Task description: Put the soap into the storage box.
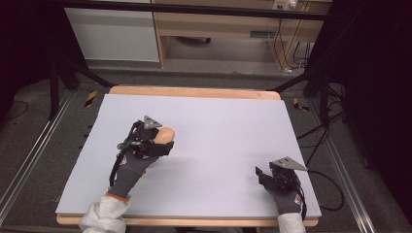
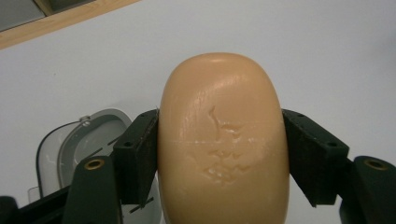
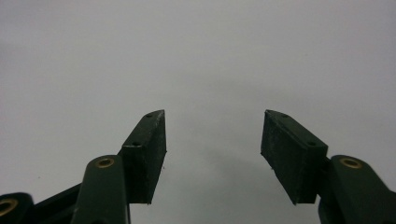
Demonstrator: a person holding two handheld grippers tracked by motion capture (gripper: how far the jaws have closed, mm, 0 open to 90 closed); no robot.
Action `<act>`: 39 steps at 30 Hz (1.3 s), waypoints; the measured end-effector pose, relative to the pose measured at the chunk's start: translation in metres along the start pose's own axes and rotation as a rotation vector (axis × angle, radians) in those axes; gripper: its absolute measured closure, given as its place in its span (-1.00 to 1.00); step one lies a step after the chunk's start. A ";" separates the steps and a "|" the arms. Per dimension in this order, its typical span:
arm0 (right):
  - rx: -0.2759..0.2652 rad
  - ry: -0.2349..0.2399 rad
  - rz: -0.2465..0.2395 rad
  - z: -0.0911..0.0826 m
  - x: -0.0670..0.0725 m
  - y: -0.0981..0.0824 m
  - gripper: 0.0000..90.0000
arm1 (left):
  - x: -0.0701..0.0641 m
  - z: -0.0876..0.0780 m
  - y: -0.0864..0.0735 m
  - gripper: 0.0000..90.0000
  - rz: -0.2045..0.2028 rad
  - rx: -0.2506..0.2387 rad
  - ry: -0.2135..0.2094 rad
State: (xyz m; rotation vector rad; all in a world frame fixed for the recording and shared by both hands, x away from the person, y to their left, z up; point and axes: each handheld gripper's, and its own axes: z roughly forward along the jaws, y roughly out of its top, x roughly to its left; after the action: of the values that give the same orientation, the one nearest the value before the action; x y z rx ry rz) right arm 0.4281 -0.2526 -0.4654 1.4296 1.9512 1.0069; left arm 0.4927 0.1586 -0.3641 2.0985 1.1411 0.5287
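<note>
A smooth tan oval bar (image 2: 222, 149), like soap with small dents on its face, sits between the jaws of my left gripper (image 2: 219, 116), which is shut on its two sides. In the high view the left gripper (image 1: 163, 141) holds the bar (image 1: 166, 133) over the left middle of the pale grey mat (image 1: 218, 126). A grey, translucent oval dish (image 2: 88, 135) lies on the mat just beside the left jaw. My right gripper (image 1: 260, 174) rests near the front right of the mat. It (image 3: 215, 116) stands open with nothing between its jaws.
The mat covers a wooden table whose far edge (image 1: 194, 91) shows at the back. Metal rails (image 1: 29, 155) run along both sides on the floor, and cables (image 1: 320, 136) trail at the right. Wooden furniture (image 1: 218, 24) stands behind the table.
</note>
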 end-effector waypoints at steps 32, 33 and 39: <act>0.005 0.005 -0.001 0.002 0.000 0.000 -0.10 | 0.050 0.019 -0.008 -0.29 -0.096 0.039 0.104; 0.005 0.005 -0.001 0.002 0.000 0.000 -0.11 | 0.051 0.019 -0.008 -0.29 -0.101 0.042 0.105; 0.006 0.005 0.000 0.002 0.001 0.000 -0.11 | 0.058 0.024 -0.012 -0.29 -0.117 0.049 0.114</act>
State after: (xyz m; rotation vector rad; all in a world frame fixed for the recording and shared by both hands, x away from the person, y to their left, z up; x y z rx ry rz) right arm 0.4294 -0.2513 -0.4665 1.4320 1.9597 1.0063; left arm 0.5315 0.2030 -0.3874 2.0501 1.3447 0.5759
